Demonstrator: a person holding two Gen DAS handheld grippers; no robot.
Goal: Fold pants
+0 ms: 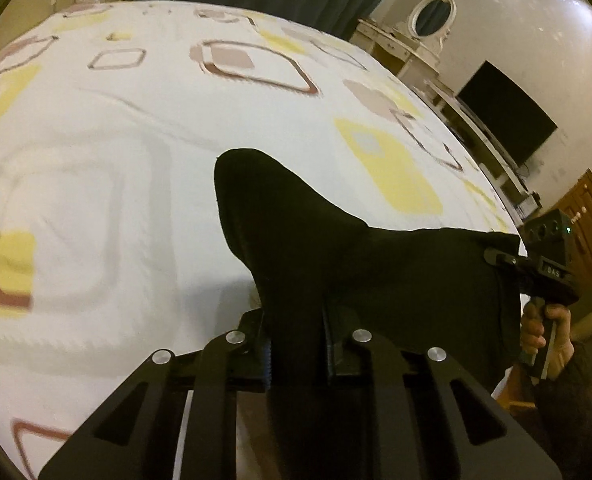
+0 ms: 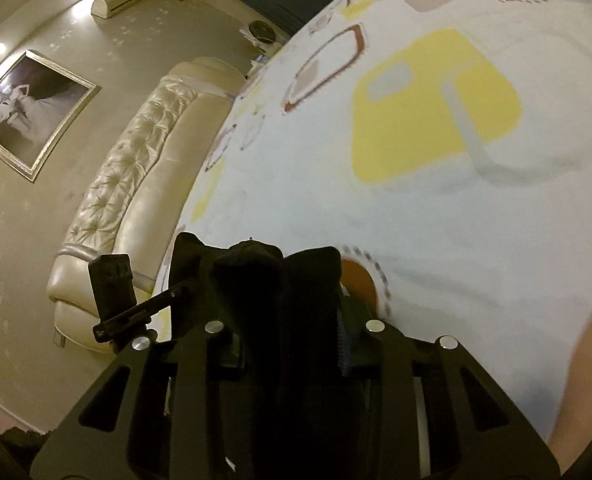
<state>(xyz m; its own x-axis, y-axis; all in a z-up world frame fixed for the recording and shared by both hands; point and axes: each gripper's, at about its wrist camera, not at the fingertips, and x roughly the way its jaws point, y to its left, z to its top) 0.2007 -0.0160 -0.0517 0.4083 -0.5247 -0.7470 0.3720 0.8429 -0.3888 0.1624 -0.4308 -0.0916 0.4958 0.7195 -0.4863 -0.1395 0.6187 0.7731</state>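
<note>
Both our grippers clamp black pants held up over the bed.

Nearest the left camera, our left gripper [image 1: 297, 344] has its fingers [image 1: 266, 354] closed on a bunched fold of the black pants [image 1: 335, 256], and our right gripper [image 1: 495, 258] pinches the far edge, so the cloth hangs stretched between the two above the patterned bedsheet [image 1: 136, 160]. In the right view, the right gripper [image 2: 292, 344] likewise grips a thick wad of fabric. We judge the main risk to be uneven grips: one bunched, one at an edge, which could lay the pants down twisted. Pulling the grippers further apart might slip the edge from the right fingers [image 1: 499, 257], dropping that side in a heap.
</note>
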